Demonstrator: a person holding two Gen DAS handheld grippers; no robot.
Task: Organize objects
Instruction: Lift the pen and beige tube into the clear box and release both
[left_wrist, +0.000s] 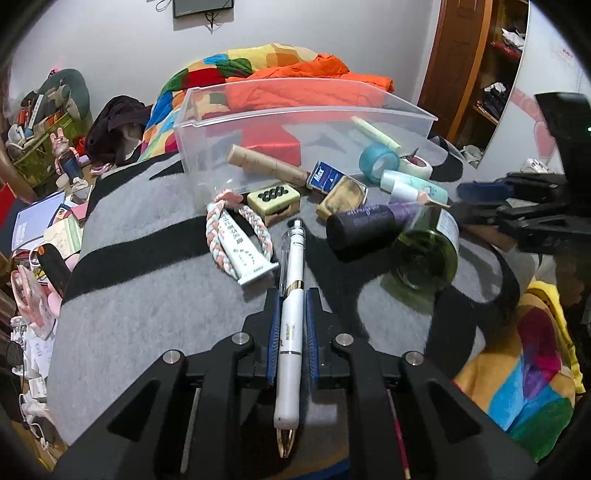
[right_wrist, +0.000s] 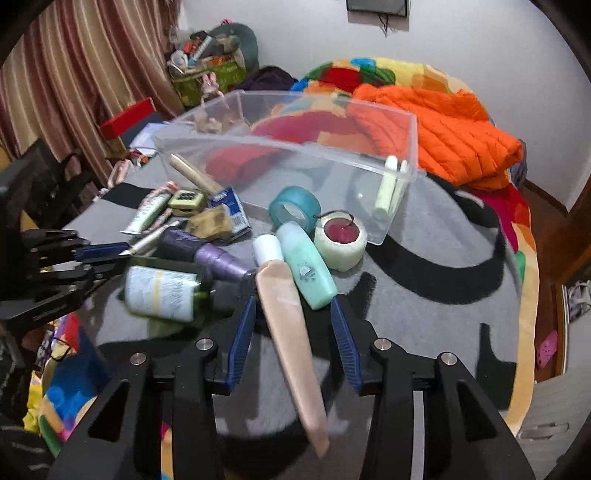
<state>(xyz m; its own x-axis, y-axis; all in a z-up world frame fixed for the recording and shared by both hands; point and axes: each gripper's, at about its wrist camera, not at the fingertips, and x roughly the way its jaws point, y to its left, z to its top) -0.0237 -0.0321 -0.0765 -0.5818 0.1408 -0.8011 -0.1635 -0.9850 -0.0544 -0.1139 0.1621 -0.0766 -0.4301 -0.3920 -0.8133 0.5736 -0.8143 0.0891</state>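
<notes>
The left gripper (left_wrist: 291, 328) clamps the stiff, light, slippery white pen (left_wrist: 290, 332) mid-barrel, while the right gripper (right_wrist: 291, 325) stands half-open around a soft, probably squashy beige tube (right_wrist: 288, 325)

White pen (left_wrist: 290, 332), clamped lengthwise

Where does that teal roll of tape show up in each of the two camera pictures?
Left wrist view: the teal tape roll stands upper right of centre, just outside the clear plastic bin, beside the whitish tape roll.
Right wrist view: the roll sits at the centre, in front of the bin's near wall, left of the whitish roll.
Shared landmark: the clear bin.
</notes>
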